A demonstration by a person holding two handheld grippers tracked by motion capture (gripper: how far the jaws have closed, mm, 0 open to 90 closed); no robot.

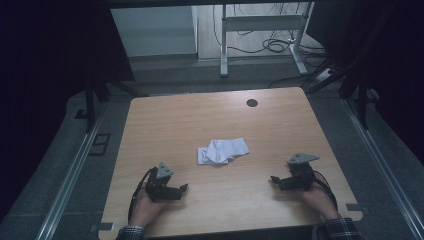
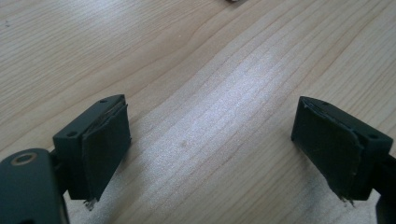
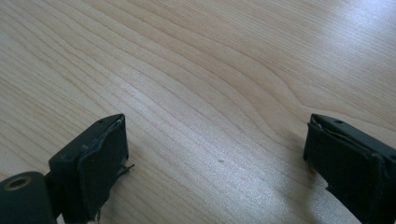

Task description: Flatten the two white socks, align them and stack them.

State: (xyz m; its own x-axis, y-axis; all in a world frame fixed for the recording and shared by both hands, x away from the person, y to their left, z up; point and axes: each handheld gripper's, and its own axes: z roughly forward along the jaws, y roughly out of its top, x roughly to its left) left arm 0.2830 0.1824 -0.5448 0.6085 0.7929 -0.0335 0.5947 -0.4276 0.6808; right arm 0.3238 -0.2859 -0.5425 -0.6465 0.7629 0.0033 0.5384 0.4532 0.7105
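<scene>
A crumpled white cloth (image 1: 222, 151) lies near the middle of the wooden table (image 1: 280, 120). My left gripper (image 1: 183, 188) rests low on the table at the front left, pointing right, well short of the cloth. In the left gripper view its jaws stand wide apart over bare wood, so the left gripper (image 2: 210, 128) is open and holds nothing. My right gripper (image 1: 274, 179) sits at the front right, pointing left toward the other hand. Its own view shows the right gripper (image 3: 215, 140) open too, with only wood grain between the pads.
A round black grommet hole (image 1: 252, 103) sits near the table's far edge. Beyond it stand white desk legs (image 1: 224, 45) with cables (image 1: 277, 45) on the floor. Metal rails (image 1: 70, 175) run along both sides of the table.
</scene>
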